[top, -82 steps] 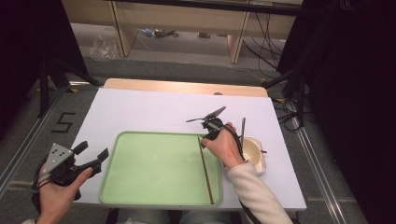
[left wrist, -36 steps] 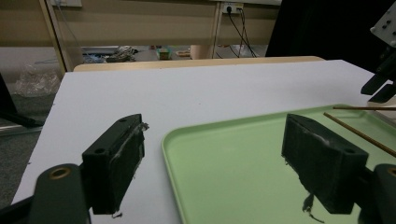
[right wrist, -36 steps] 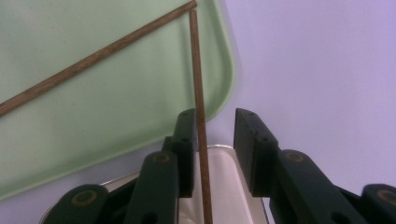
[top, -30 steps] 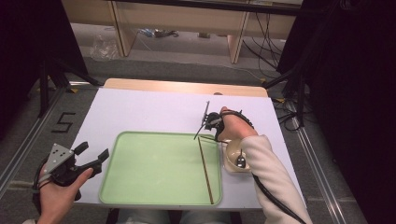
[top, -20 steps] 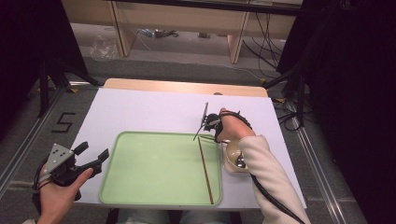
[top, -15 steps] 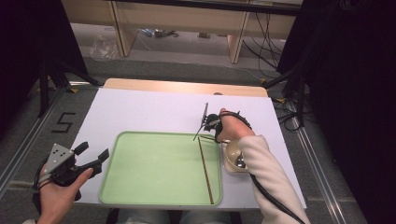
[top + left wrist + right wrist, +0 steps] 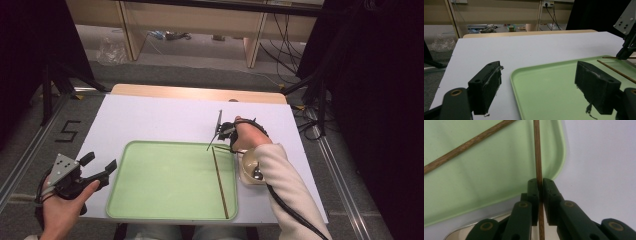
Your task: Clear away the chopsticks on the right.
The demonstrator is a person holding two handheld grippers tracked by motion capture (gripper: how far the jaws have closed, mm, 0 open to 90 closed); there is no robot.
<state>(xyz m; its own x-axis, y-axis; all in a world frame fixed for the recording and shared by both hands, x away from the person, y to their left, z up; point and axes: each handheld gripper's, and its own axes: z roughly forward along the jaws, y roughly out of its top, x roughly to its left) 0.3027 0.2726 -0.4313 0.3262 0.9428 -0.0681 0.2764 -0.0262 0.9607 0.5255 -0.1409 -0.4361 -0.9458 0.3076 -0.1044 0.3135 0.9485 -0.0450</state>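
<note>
Now the right tongs (image 7: 540, 185) have just been closing, and in the right gripper view the thin brown wooden chopstick (image 7: 537, 150) sits between the two black jaws, which press on it from both sides. So the grip on this stick looks complete. In the high view the right tongs (image 7: 220, 135) stand just beyond the far right corner of the flat light-green plastic tray (image 7: 150, 170), and the held chopstick crosses over that corner of the tray, with its other end toward the small pale round bowl (image 7: 248, 162) that stands just beside the right edge of the tray.

A second thin wooden chopstick (image 7: 220, 182) already lies inside the tray, along its right side, flat on the green surface.

The left tongs (image 7: 95, 170) wait just beside the left edge of the tray; in the left gripper view their jaws stand wide apart with nothing between them.

As I judge it, the closing means that the pick-up is done, and the next move is probably to bring this stick fully over the tray and lay it near the first one. The stick is thin, so it may turn in the jaws.
</note>
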